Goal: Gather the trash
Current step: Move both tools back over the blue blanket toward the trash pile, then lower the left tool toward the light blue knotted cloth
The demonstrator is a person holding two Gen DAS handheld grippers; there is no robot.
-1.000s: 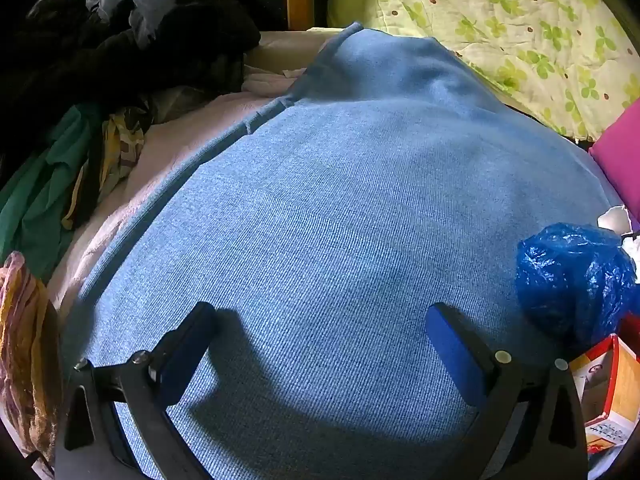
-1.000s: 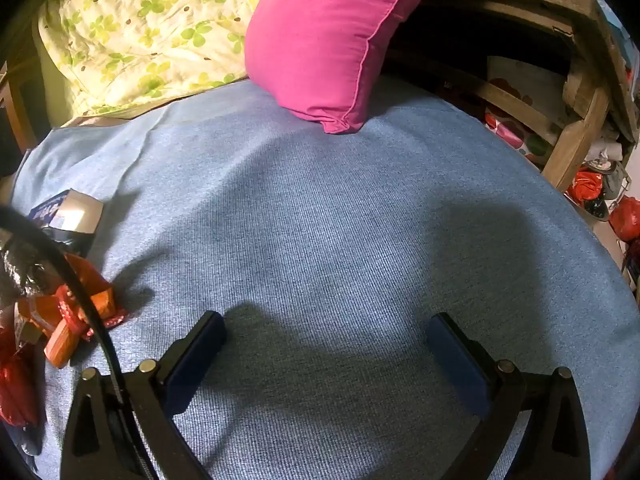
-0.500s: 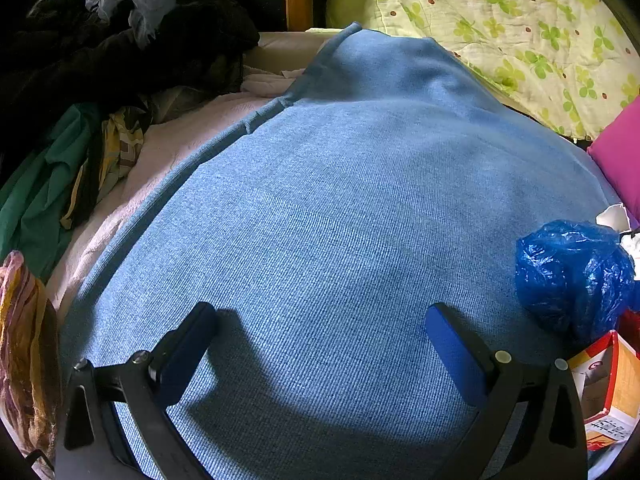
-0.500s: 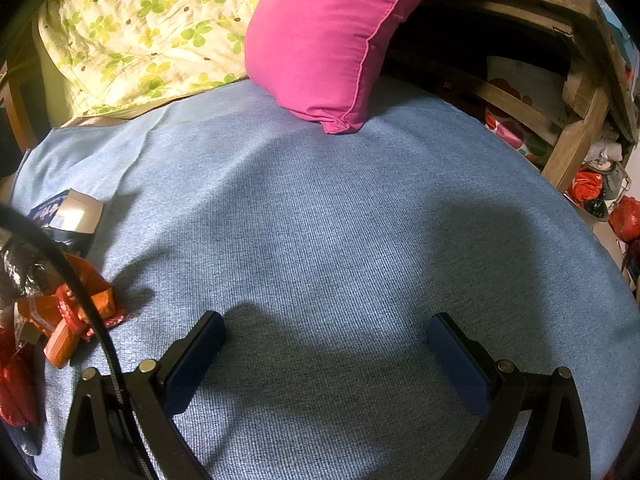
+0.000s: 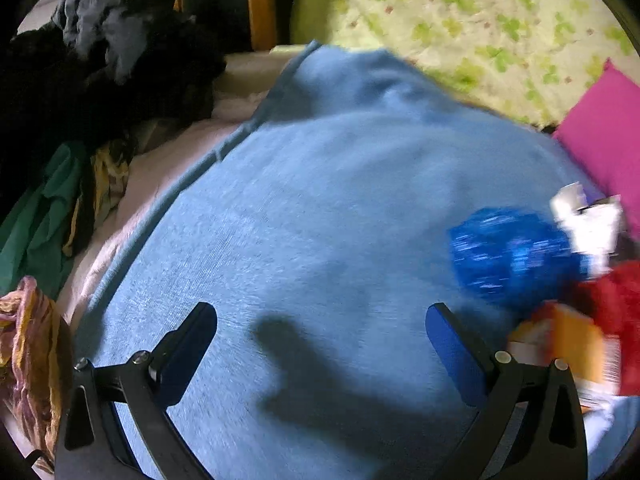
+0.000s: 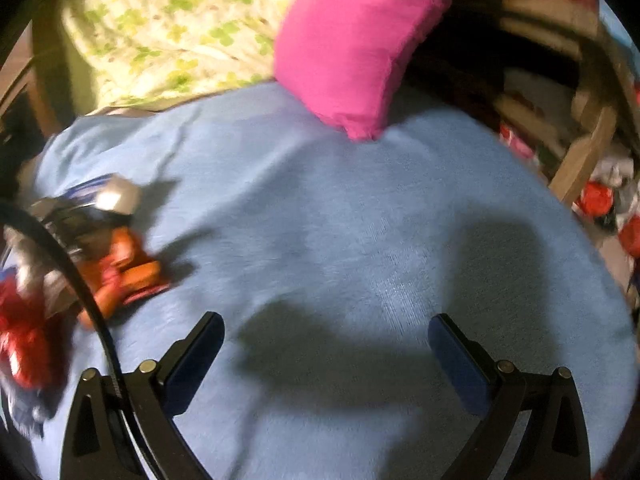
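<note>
A pile of trash lies on a blue blanket (image 5: 320,220). In the left wrist view a crumpled blue plastic bag (image 5: 508,256) sits right of my left gripper (image 5: 320,340), with a white wrapper (image 5: 588,220), red wrapper (image 5: 616,308) and an orange carton (image 5: 568,340) beside it. The left gripper is open and empty above the blanket. In the right wrist view orange wrappers (image 6: 128,272), a red wrapper (image 6: 24,336) and a silver-blue packet (image 6: 112,196) lie at the left. My right gripper (image 6: 326,344) is open and empty over bare blanket (image 6: 360,240). Both views are blurred.
A pink pillow (image 6: 352,48) and a green floral quilt (image 5: 480,32) lie at the bed's head. Dark and green clothes (image 5: 80,100) are heaped left of the blanket. A wooden frame (image 6: 580,160) with clutter stands at the right.
Both grippers have swung: the left view has shifted right, bringing the trash pile further into view. The right view has shifted left toward the wrappers. Both stay open.
</note>
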